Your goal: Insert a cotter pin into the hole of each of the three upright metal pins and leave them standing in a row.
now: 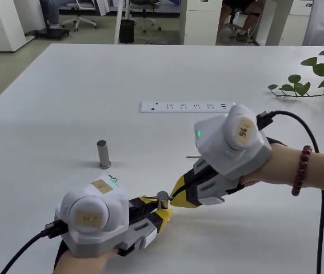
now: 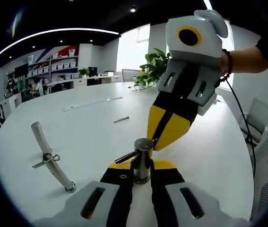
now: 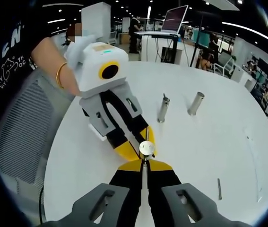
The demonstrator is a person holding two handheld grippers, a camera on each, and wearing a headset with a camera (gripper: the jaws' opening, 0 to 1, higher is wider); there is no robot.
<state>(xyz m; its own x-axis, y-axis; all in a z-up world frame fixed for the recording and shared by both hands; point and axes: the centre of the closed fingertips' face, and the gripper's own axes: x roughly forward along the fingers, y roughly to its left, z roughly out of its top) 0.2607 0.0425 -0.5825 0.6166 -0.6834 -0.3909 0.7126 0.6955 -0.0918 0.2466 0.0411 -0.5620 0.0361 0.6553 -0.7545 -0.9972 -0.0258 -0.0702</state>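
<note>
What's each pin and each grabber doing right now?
Left gripper: shut on held metal pin, upright.
Right gripper: shut on cotter pin, poked through held pin's hole.
Middle metal pin: upright, fitted cotter pin through it.
Far metal pin: upright, bare.
Spare cotter pin: lying flat on table.

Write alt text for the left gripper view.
The left gripper clamps an upright metal pin in its jaws on a table, while the right gripper, reaching from upper right, holds a cotter pin against its side. At left stands a second metal pin with a fitted cotter pin, a third pin behind it.
</note>
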